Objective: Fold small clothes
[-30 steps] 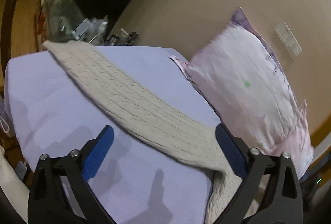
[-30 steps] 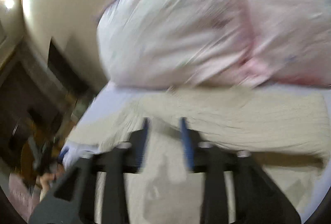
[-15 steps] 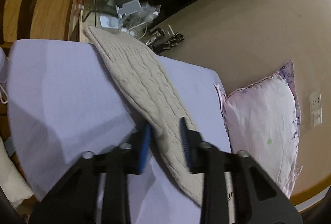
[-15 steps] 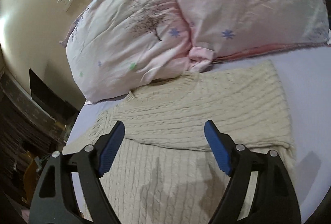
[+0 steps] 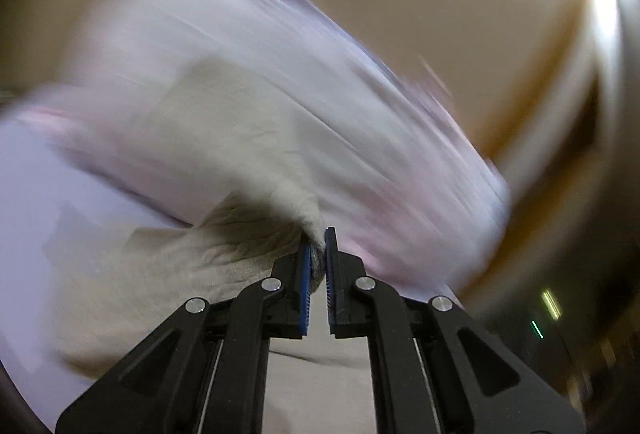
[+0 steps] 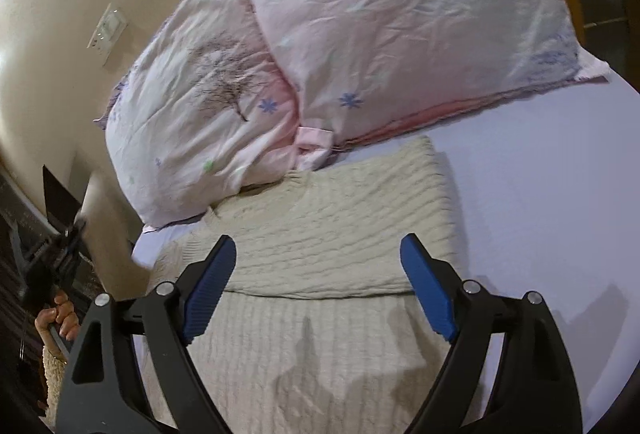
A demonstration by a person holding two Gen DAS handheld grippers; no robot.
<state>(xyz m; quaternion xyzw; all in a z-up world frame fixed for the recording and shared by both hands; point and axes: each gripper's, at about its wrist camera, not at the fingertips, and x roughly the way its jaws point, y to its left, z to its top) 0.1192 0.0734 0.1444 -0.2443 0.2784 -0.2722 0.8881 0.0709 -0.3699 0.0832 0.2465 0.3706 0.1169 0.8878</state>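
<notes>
Left wrist, fingers (image 5: pixel 308 266) pinching sweater (image 5: pixel 240 234) (blurred)

Left gripper (image 5: pixel 317 254) pinched tight on knit fabric, blurred in motion; right gripper (image 6: pixel 316 286) spread wide, hovering, holding nothing.

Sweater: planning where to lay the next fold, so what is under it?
The sweater lies on the lilac sheet, its far edge beside the pillows. Anything beneath it is hidden.
</notes>
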